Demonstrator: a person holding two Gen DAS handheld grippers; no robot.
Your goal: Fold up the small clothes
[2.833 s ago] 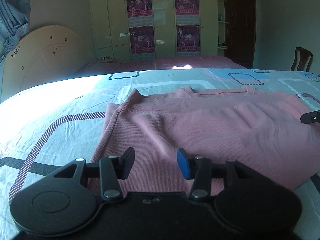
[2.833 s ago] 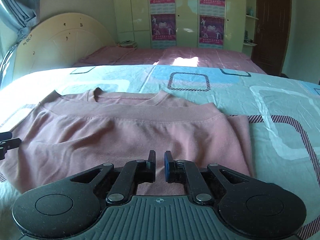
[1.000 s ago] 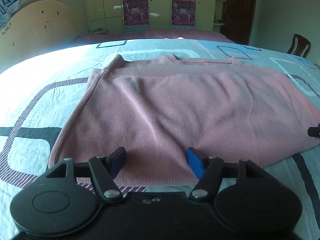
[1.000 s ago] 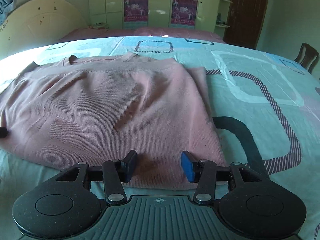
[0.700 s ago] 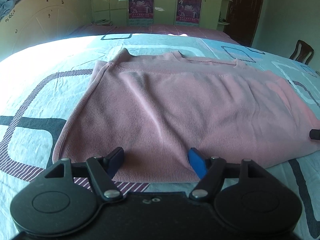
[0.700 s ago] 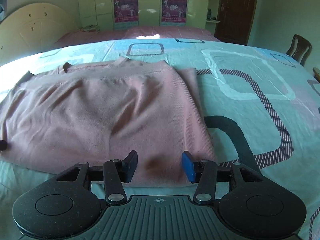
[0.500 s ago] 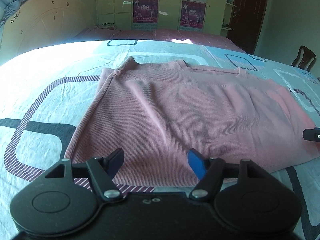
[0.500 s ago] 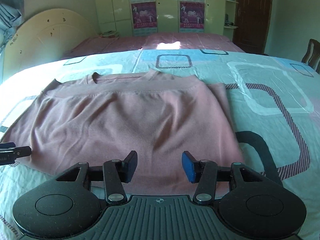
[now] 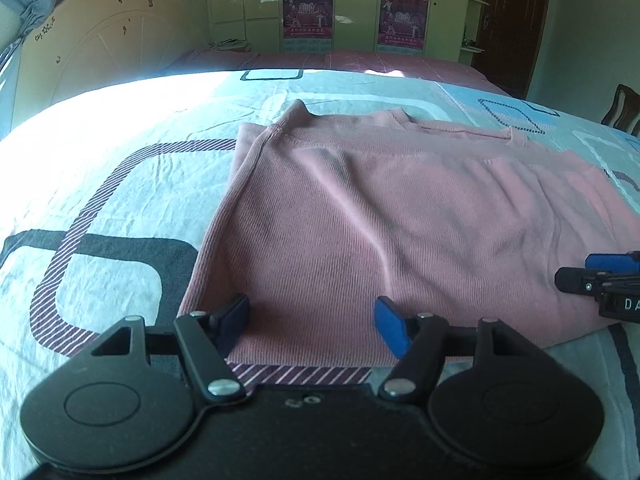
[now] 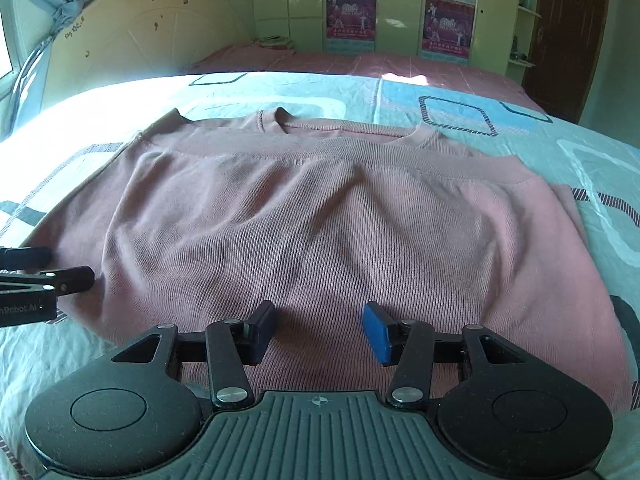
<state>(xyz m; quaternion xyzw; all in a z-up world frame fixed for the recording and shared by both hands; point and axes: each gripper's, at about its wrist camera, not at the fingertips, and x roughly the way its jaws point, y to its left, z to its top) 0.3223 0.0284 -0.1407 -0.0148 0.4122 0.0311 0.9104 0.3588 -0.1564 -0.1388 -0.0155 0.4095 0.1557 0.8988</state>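
Pink sweater (image 9: pixel 400 216) lying flat on bedsheet (image 9: pixel 100 184), already doubled over once by the look of it: hem band laid up near collar, far side twd headboard end of bed, folded edge along near side just ahead of both tools. Long axis running left–right across the views, so next fold judged to be across that axis, i.e. one short end carried over to the other.

Left gripper (image 9: pixel 312 322) jaws apart, nothing between them, poised over near-left corner of sweater, left fingertip (image 9: pixel 234 316) right at the left side edge. Right gripper (image 10: pixel 320 330) also released, jaws spread less wide, empty, hovering over near edge but more twd mid-width; right-hand side edge well off to its right. Its tip also visible at right rim of left view (image 9: pixel 600 280), over the cloth.

Left tool therefore nearer to a corner; right one prob needs to shift sideways to reach its own end, or far corner, before any pinch. Contact w/ fabric: can't tell, neither pad visibly pressing
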